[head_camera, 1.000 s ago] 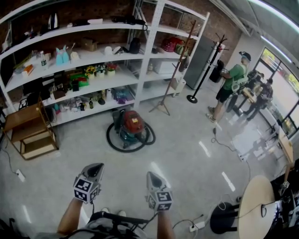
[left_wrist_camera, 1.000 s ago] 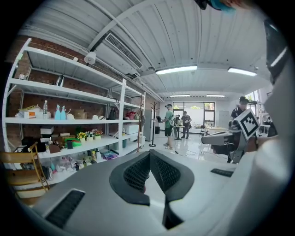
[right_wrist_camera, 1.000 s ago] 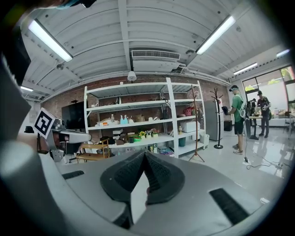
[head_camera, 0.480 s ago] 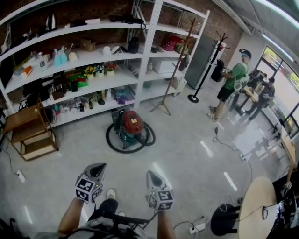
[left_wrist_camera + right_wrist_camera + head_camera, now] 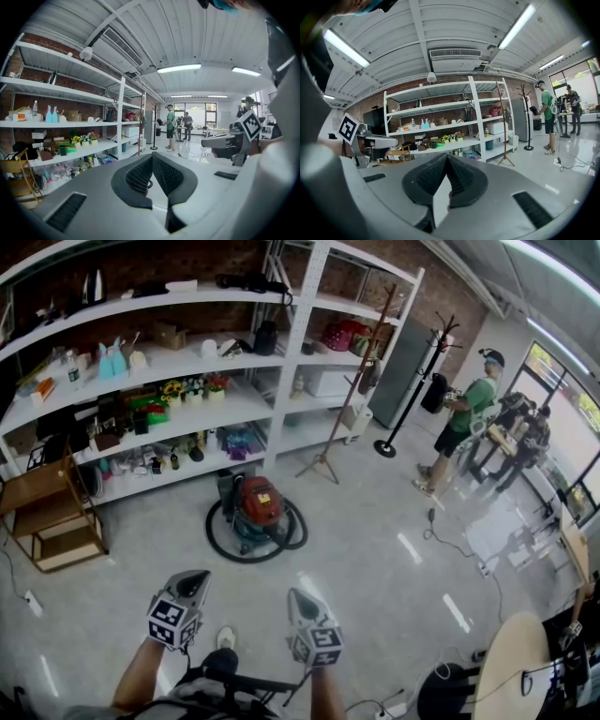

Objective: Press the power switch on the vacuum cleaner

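The vacuum cleaner (image 5: 259,506) stands on the grey floor in front of the white shelves. It has a red top and a dark body, with a black hose (image 5: 217,538) coiled round its base. Both grippers are held low in the head view, well short of it. My left gripper (image 5: 196,577) and my right gripper (image 5: 296,595) point toward it, each with jaws closed tip to tip and nothing between them. The left gripper view shows its jaws (image 5: 152,157) met, with the right gripper (image 5: 228,141) alongside. The right gripper view shows closed jaws (image 5: 446,158). Neither gripper view shows the vacuum.
Long white shelves (image 5: 281,381) full of goods line the back wall. A wooden rack (image 5: 52,512) stands at left, a tripod pole (image 5: 323,460) and a coat stand (image 5: 389,442) at right. People (image 5: 464,423) stand far right. Cables (image 5: 441,531) and a round table (image 5: 511,662) lie right.
The head view has drifted, so the vacuum now sits lower and further left in it. A shoe has appeared between the grippers. Both grippers stay shut in much the same place.
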`<control>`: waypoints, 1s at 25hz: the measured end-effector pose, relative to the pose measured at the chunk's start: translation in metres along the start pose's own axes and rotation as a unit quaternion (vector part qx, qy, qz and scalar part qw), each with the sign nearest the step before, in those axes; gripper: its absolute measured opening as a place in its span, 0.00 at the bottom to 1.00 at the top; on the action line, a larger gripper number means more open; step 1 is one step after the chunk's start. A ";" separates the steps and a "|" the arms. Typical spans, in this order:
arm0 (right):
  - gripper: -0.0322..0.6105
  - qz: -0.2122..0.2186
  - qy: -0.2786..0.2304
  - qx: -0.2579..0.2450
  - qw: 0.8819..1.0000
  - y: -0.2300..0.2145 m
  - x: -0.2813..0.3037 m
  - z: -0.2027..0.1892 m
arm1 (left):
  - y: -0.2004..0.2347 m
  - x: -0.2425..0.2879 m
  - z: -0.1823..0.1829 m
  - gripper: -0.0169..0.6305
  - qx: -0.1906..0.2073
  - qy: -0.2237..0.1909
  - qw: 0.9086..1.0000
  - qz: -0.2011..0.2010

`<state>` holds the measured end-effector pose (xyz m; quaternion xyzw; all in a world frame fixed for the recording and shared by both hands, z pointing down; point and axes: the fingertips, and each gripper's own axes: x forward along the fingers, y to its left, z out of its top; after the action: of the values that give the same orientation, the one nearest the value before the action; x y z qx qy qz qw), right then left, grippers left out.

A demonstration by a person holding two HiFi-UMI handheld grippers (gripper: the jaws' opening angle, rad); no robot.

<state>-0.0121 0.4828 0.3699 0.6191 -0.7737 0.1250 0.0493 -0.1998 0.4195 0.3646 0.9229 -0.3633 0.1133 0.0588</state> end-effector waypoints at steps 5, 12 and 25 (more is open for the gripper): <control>0.07 0.000 -0.005 0.002 1.000 -0.012 0.043 0.021 | 0.028 0.036 0.017 0.04 0.005 0.001 1.000 -0.008; 0.07 -0.009 0.003 0.013 1.000 -0.029 0.100 0.037 | 0.072 0.078 0.034 0.04 0.008 0.004 1.000 -0.012; 0.07 -0.021 0.007 0.018 1.000 -0.043 0.185 0.060 | 0.146 0.142 0.045 0.04 0.008 0.005 1.000 -0.013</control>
<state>-0.0082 0.2837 0.3603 0.6349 -0.7581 0.1419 0.0458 -0.1917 0.2110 0.3610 0.9274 -0.3503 0.1197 0.0545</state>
